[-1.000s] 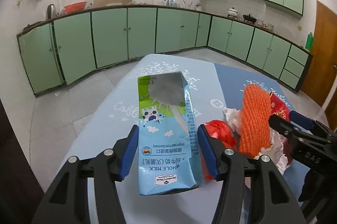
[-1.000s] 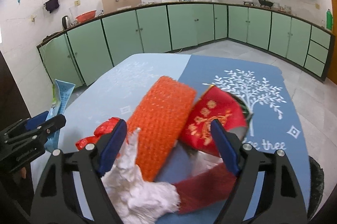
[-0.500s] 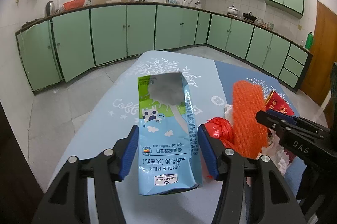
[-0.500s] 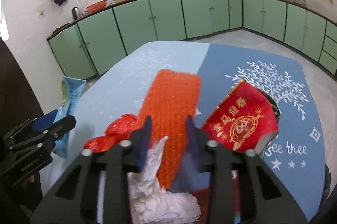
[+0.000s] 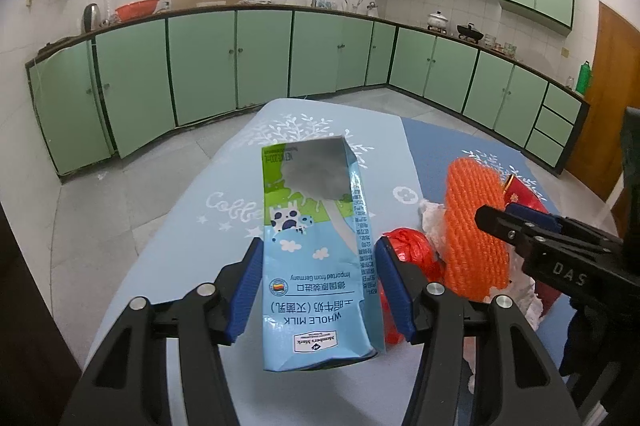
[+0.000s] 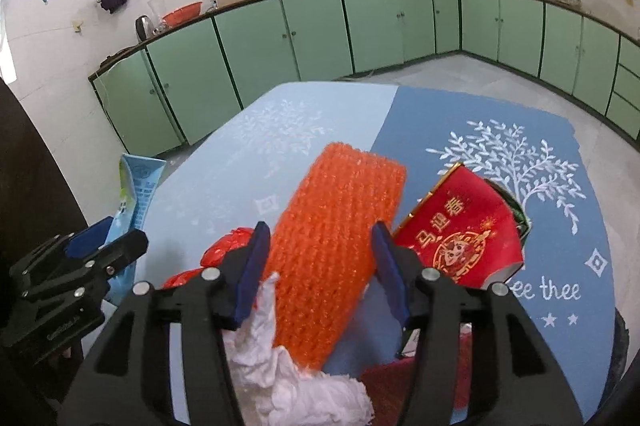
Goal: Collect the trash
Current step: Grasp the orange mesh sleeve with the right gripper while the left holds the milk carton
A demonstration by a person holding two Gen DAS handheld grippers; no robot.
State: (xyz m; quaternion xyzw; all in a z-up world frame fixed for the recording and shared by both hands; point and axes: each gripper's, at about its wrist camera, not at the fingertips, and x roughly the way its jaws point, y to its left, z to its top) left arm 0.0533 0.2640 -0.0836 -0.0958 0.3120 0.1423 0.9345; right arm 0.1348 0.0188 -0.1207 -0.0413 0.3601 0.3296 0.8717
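Note:
My left gripper [image 5: 318,286] is shut on a light blue whole-milk carton [image 5: 316,242] and holds it above the table. The carton also shows at the left of the right wrist view [image 6: 138,189]. My right gripper [image 6: 320,270] is shut on an orange foam net sleeve [image 6: 336,246], which stands upright in the left wrist view [image 5: 474,226]. Below it lie crumpled white tissue [image 6: 304,382], a red plastic bag [image 5: 410,250] and a red printed paper cup [image 6: 460,230].
The table has a blue patterned cloth [image 6: 500,129]. A dark bin rim [image 6: 626,334] shows at the table's right edge. Green cabinets [image 5: 200,61] line the walls beyond open floor.
My right gripper has closed on the orange foam net and lifted it clear of the trash pile. My left gripper still holds the carton, almost unmoved.

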